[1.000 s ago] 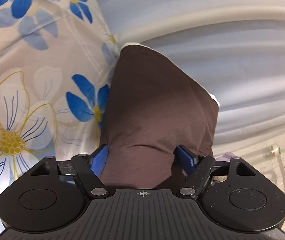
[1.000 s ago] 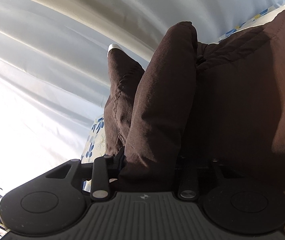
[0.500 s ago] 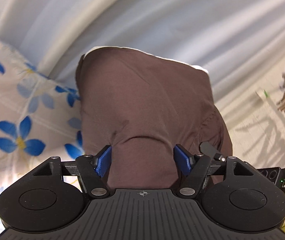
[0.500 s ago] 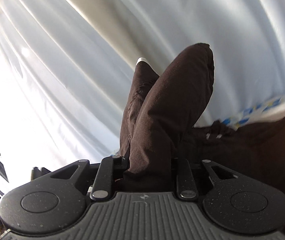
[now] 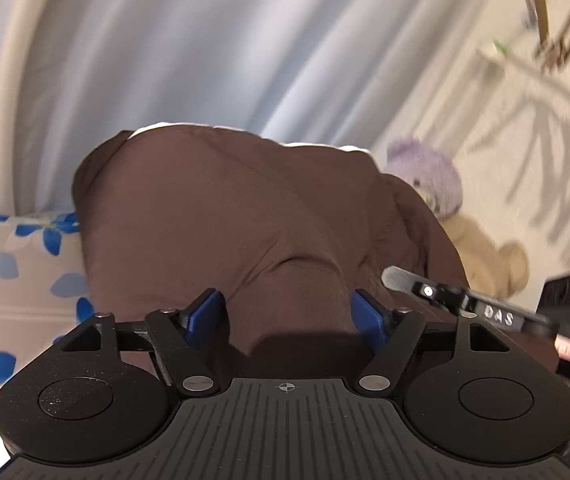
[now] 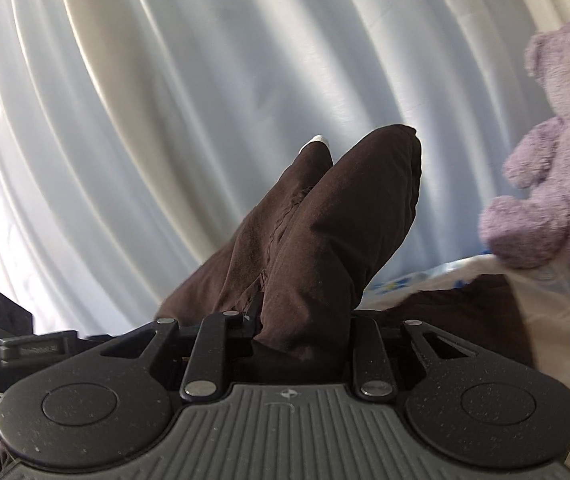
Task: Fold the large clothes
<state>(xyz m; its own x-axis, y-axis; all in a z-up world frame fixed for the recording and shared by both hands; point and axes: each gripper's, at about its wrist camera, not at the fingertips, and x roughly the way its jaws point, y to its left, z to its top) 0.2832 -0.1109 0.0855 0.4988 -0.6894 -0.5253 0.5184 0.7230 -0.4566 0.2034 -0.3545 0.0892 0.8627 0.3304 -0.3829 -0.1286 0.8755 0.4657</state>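
A large dark brown garment [image 5: 229, 216] with a thin white edge fills the middle of the left wrist view. My left gripper [image 5: 287, 312] is shut on a thick bunch of it, the blue pads [image 5: 205, 314] pressing the cloth from both sides. In the right wrist view the same brown garment [image 6: 325, 224] stands up in two padded folds, and my right gripper [image 6: 301, 332] is shut on it; its fingertips are hidden by the cloth. More of the garment lies low on the bed at the right. The other gripper [image 5: 469, 304] shows at the right of the left wrist view.
A floral bedsheet [image 5: 9, 280] with blue flowers lies at the left; it also shows in the right wrist view [image 6: 565, 320]. Pale curtains [image 6: 165, 100] hang behind. A purple teddy bear [image 6: 557, 168] sits on the bed; a beige soft toy [image 5: 481, 256] lies beside it. A drying rack [image 5: 553, 20] stands far right.
Both grippers have lifted and swung with the garment held: the floral sheet dropped out of the left view, the curtains filled the frames, and the teddy bears and other gripper came into sight.
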